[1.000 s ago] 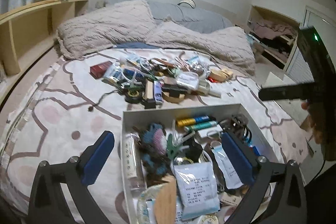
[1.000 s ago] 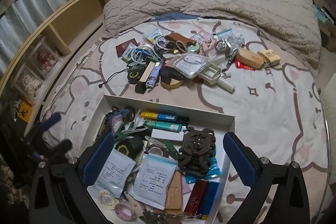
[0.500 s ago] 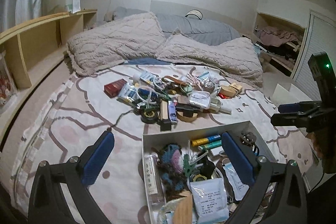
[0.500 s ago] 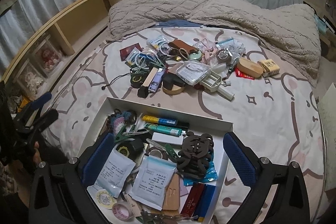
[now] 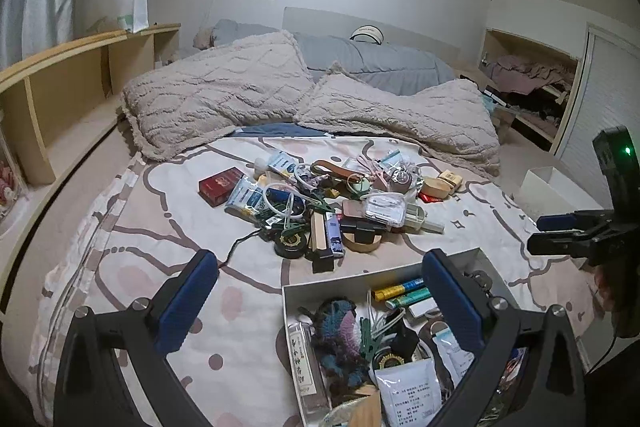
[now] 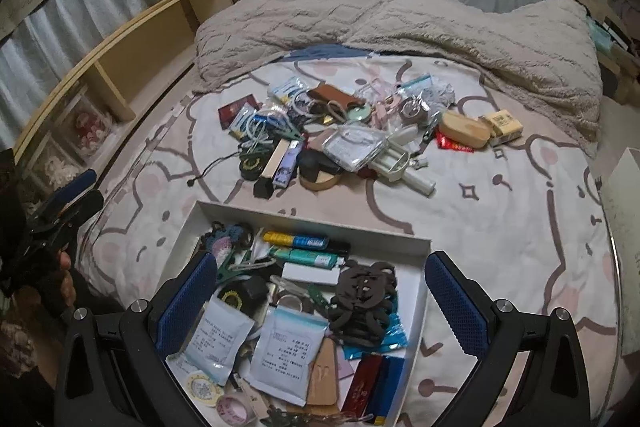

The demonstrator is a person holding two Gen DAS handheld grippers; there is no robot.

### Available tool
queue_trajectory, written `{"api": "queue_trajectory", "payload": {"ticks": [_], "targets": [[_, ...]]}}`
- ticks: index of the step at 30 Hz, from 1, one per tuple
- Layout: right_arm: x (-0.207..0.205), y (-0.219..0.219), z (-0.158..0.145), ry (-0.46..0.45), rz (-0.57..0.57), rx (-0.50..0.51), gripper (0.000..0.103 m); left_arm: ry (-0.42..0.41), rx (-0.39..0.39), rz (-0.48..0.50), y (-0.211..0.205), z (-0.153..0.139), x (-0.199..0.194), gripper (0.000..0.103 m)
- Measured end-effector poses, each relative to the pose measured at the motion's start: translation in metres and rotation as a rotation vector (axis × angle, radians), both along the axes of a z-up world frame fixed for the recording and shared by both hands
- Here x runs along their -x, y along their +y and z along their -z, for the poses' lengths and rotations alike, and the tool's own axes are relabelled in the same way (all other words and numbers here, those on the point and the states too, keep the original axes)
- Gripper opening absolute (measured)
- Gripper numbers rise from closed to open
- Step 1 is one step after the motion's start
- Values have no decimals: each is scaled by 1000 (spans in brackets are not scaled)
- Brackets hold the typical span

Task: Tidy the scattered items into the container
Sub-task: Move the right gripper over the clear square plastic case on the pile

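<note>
While both my grippers hang above the near edge of the bed [image 6: 520,227], neither has hold of anything. L gripper [image 5: 320,311] is spread wide, blue pads [image 5: 188,299] well apart, nothing btwn them; it sits over the near left corner of the white tray [image 5: 340,285]. R gripper [image 6: 320,303] is just as wide, empty too, right over the tray [image 6: 312,219] w/ its pads on either side of the contents.

Tray is at the near end of the bed and already crowded: yellow and blue tube [image 6: 298,239], green tube [image 6: 310,258], white sachets [image 6: 286,347], a dark brown cut-out piece [image 6: 364,303], a roll of pink tape [image 6: 234,409] at the near left.

Farther out, mid bed, the loose pile [image 6: 336,143] lies apart from the tray: red box [image 5: 222,185] at the far left, black tape roll [image 5: 291,243], round wooden disc [image 6: 320,181], clear plastic case [image 6: 354,147], wooden case [image 6: 466,130] and small tan box [image 6: 502,123] on the right (smaller bits too tangled to tell apart). Two fluffy pillows [image 5: 216,95] lie at the far end.
</note>
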State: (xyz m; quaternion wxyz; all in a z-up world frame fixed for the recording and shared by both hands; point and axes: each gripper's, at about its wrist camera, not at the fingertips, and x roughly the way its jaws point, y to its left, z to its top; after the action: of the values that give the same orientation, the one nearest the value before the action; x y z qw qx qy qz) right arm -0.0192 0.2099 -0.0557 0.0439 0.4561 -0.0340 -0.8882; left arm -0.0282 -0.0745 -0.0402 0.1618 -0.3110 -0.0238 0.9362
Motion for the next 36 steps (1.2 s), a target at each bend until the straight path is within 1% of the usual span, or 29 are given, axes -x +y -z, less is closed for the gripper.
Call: {"api": "queue_trajectory", "payload": {"ticks": [5, 10, 13, 18, 21, 25, 28, 30, 33, 36], "targets": [[5, 4, -8, 40, 13, -59, 103, -29, -14, -2, -5, 1, 22, 103], [22, 11, -8, 49, 36, -93, 103, -34, 10, 12, -4, 2, 43, 103], [37, 17, -5, 32, 52, -106, 103, -37, 12, 22, -5, 2, 59, 103], [66, 33, 0, 2, 99, -100, 103, -40, 24, 4, -12, 8, 86, 103], [82, 43, 6, -28, 135, -97, 103, -41, 40, -10, -15, 15, 101, 103], [101, 57, 16, -69, 192, -111, 103, -68, 34, -2, -16, 27, 119, 103], [114, 67, 27, -106, 239, -93, 103, -101, 34, 15, -14, 40, 132, 103], [121, 75, 37, -137, 276, -54, 103, -122, 40, 33, -11, 49, 138, 103], [131, 81, 48, -178, 302, 1, 103, -149, 44, 68, -5, 62, 143, 103], [141, 80, 59, -208, 311, 30, 103, -172, 52, 100, 2, 74, 145, 103]]}}
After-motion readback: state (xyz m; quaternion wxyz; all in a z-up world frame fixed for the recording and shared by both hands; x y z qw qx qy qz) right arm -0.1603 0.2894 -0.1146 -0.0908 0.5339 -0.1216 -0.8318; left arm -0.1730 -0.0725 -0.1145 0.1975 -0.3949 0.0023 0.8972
